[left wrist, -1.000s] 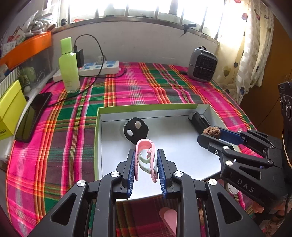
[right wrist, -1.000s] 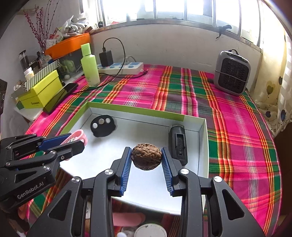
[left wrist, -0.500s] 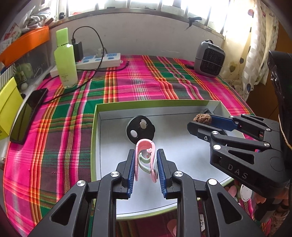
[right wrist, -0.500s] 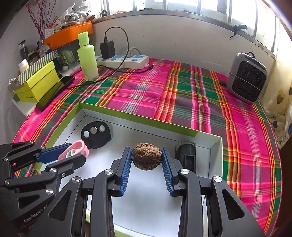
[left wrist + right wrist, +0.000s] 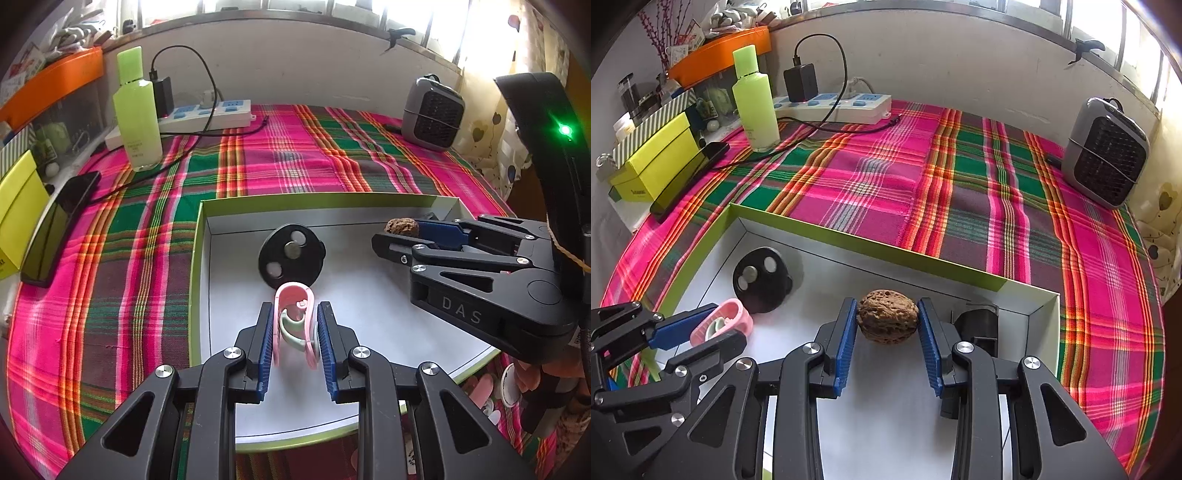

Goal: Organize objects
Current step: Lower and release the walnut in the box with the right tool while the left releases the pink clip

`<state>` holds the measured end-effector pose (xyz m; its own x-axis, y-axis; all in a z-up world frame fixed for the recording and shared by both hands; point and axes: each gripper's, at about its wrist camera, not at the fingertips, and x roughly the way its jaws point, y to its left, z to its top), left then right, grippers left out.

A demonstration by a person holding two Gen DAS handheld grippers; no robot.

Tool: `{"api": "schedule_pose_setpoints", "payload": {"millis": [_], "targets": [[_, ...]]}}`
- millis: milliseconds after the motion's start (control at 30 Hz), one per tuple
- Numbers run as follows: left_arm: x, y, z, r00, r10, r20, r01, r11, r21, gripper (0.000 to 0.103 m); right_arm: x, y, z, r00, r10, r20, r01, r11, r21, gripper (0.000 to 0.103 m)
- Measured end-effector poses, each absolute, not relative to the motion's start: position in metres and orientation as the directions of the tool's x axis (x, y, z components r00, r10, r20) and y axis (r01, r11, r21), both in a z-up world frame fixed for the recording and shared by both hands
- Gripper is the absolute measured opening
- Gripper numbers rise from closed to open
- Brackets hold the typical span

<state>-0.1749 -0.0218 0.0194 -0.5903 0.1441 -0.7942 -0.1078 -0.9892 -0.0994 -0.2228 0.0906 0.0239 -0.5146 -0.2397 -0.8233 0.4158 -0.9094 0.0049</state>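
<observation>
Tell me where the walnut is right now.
The walnut sits clamped between the right gripper's jaws, over the white box's far right corner, beside a black block.

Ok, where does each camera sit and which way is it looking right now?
Left wrist: rides the left claw, angled down into the white green-rimmed box; its fingers clamp a pink plastic clip.
Right wrist: rides the right claw, facing likewise; it grips a brown wrinkled walnut.
Shared: box, black round disc, and each other's claw.
</observation>
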Motion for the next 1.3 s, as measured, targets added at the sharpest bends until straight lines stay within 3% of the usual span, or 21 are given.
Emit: {"api": "schedule_pose_setpoints", "payload": {"millis": [1300], "targets": [[-0.1778,-0.0266,0.0164,-0.588,0.099,-0.803,-0.074,-0.995,-0.069,0.022,-0.2293,0.0827,0.0176,-0.5,-0.203,-0.842,0.416,-0.909,-0.028,0.035]]}}
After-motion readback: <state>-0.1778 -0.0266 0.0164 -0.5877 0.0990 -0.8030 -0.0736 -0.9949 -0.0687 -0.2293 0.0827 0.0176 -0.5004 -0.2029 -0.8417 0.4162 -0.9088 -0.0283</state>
